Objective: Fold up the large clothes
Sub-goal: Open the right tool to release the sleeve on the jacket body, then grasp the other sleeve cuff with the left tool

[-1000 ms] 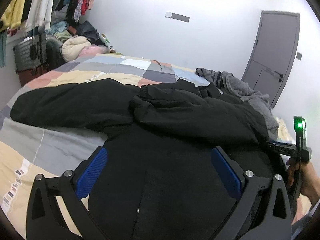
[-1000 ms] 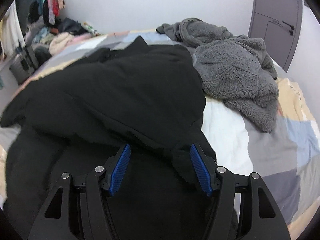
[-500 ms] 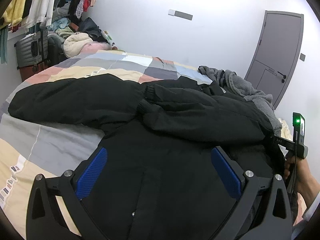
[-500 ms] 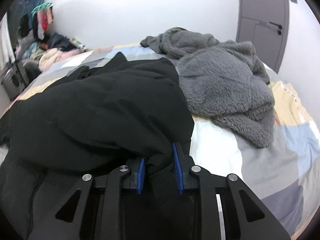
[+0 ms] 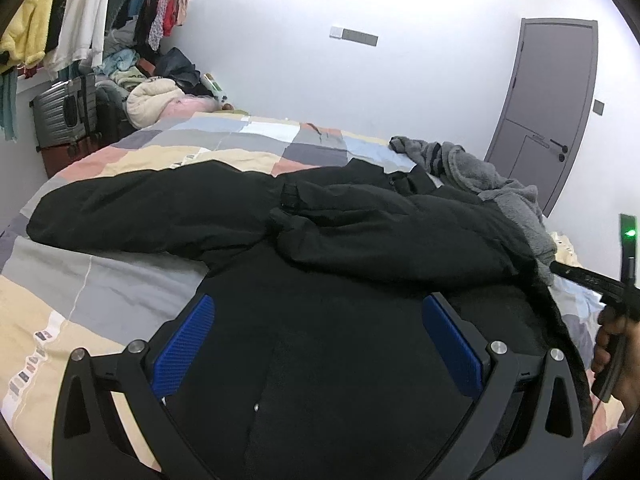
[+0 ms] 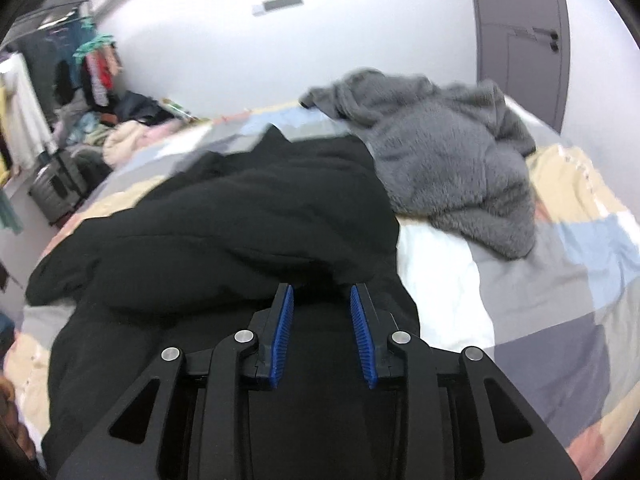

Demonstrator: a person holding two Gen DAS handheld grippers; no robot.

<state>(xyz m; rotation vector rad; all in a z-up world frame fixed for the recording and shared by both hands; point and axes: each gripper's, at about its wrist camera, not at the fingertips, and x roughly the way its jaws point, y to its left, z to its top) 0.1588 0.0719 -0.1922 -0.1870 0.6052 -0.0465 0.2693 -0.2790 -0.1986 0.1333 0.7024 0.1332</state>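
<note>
left hand-held gripper: released, blue pads wide apart, hanging over the lower body of the black jacket — grasping nothing.
right hand-held gripper: pads part-way apart, black fabric between and under them; cannot tell if it pinches the cloth or merely sits over it. Right-wrist view is motion-blurred.
right hand: visible at the edge of the left-wrist view, on the grip of the right tool at the jacket's right side.
task item: black jacket lies across the bed, body nearest, one sleeve folded over the chest, the other sleeve spread out to the left on the quilt.
step: my read — sleeve fold-in, one side done, left sleeve not yet folded.
next move: likely needs the left tool to reach out to the spread sleeve near its cuff, clamp, and carry it across the chest; the right tool should pin or free the right edge first. Puffy fabric, so a deep bite is safer than a tip pinch.
beyond jacket: grey fleece garment heaped on the bed, touching the jacket's far right edge — probably next in line.
containers: grey hard-shell suitcase upright by the far left wall, closed, contents hidden; loose clothes pile beside it.
far: hanging clothes top left, grey door right.
</note>
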